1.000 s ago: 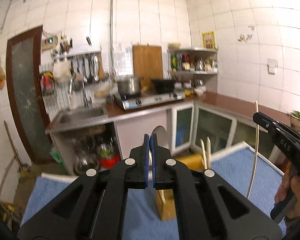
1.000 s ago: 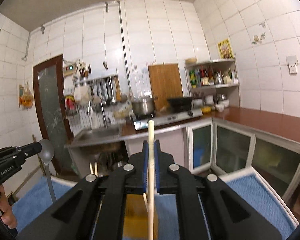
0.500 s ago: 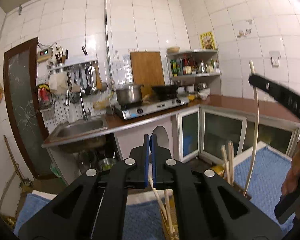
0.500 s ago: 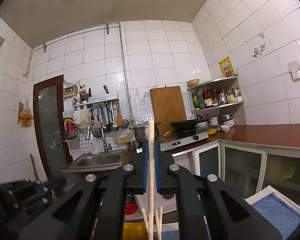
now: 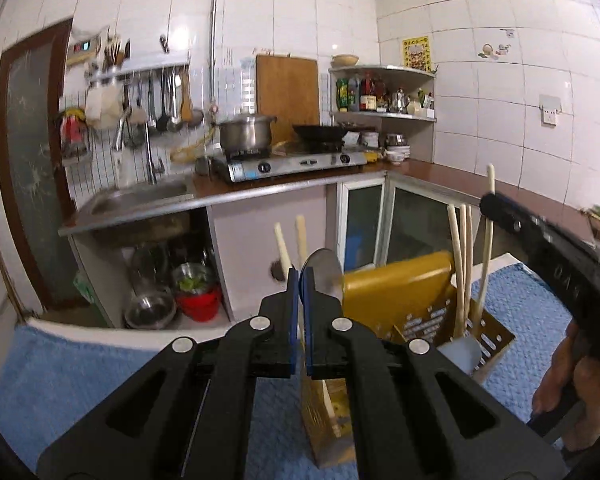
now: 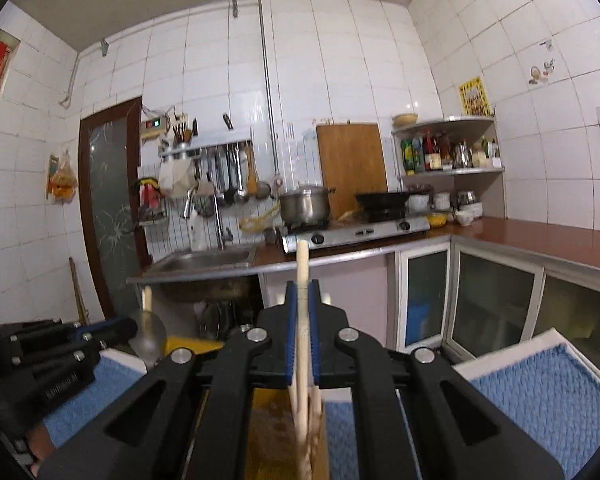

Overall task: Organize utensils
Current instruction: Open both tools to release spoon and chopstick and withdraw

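A person stands in a white-tiled kitchen with a hand-held gripper in each hand, over a blue towel (image 5: pixel 80 364) spread on a surface. The left hand-held gripper (image 5: pixel 301 280) is clenched on a metal spoon (image 5: pixel 325 274), pinched edge-on between its blue pads; the spoon's long axis runs roughly upright, bowl at the top, handle hidden below the jaws. The right hand-held gripper (image 6: pixel 302 292) is clamped on a pale wooden chopstick (image 6: pixel 302 264), which stands nearly vertical, its upper end rising above the jaws and its lower end reaching down into a yellow perforated utensil holder (image 5: pixel 400 296) on the towel. More chopsticks (image 5: pixel 460 264) already stand upright in that holder, leaning slightly. Behind, a counter (image 5: pixel 292 188) carries a gas stove (image 5: pixel 296 162) with a steel pot (image 5: pixel 246 132) and a dark wok (image 5: pixel 320 132).
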`<state>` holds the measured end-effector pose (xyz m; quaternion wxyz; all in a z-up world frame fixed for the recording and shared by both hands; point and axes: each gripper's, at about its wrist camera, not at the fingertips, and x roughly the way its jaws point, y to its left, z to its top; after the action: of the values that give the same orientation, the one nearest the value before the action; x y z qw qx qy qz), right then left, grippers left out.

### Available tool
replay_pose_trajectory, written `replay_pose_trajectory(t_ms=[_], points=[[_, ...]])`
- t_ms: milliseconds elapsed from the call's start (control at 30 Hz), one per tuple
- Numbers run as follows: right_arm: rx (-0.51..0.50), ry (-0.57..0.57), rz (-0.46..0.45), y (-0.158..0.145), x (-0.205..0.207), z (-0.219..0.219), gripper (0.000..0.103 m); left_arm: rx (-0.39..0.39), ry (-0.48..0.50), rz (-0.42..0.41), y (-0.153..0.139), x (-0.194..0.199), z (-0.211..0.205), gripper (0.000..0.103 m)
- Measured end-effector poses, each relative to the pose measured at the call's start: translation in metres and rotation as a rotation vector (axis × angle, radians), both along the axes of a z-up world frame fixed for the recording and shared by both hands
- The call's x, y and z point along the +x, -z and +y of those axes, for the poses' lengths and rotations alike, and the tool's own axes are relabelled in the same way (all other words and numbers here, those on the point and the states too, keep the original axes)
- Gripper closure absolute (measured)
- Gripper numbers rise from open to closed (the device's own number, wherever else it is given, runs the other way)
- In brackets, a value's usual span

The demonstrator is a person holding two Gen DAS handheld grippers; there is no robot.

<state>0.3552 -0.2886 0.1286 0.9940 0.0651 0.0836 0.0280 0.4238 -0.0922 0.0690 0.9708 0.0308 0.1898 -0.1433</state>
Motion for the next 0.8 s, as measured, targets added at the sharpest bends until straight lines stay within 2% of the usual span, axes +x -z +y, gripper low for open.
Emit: replay_pose_trajectory(t_ms=[133, 233, 267, 300, 333, 367, 400, 467, 533, 600, 667, 800], points=[[-0.003, -0.023, 0.052, 0.005, -0.004, -0.003, 0.096, -0.04, 0.001, 0.05, 0.001, -0.005, 0.009, 0.101], [0.007, -0.026, 0.089, -0.003, -0.008, -0.007, 0.095, -0.078, 0.0, 0.085, -0.009, -0.011, 0.018, 0.095], [0.016, -0.023, 0.105, -0.008, -0.011, -0.01, 0.085, -0.09, -0.004, 0.101, -0.014, -0.014, 0.022, 0.088], [0.022, -0.016, 0.126, -0.013, -0.014, -0.013, 0.064, -0.098, -0.009, 0.114, -0.018, -0.016, 0.025, 0.076], [0.024, -0.009, 0.142, -0.016, -0.016, -0.015, 0.057, -0.109, -0.012, 0.127, -0.022, -0.02, 0.029, 0.069], [0.023, -0.008, 0.153, -0.021, -0.023, -0.017, 0.054, -0.122, -0.013, 0.137, -0.027, -0.025, 0.033, 0.056], [0.003, 0.003, 0.16, -0.025, -0.031, -0.017, 0.054, -0.134, -0.014, 0.151, -0.031, -0.031, 0.038, 0.047], [-0.037, 0.039, 0.194, -0.03, -0.046, -0.019, 0.054, -0.139, -0.021, 0.186, -0.037, -0.045, 0.046, 0.039], [-0.033, 0.055, 0.234, -0.033, -0.059, -0.023, 0.052, -0.145, -0.018, 0.217, -0.039, -0.057, 0.051, 0.029], [-0.022, 0.081, 0.285, -0.032, -0.076, -0.03, 0.049, -0.148, -0.021, 0.238, -0.037, -0.074, 0.057, 0.011], [-0.023, 0.105, 0.338, -0.027, -0.095, -0.035, 0.044, -0.129, -0.027, 0.249, -0.034, -0.092, 0.06, 0.007], [-0.028, 0.135, 0.412, -0.014, -0.126, -0.042, 0.038, -0.098, 0.005, 0.3, -0.021, -0.116, 0.059, 0.005]])
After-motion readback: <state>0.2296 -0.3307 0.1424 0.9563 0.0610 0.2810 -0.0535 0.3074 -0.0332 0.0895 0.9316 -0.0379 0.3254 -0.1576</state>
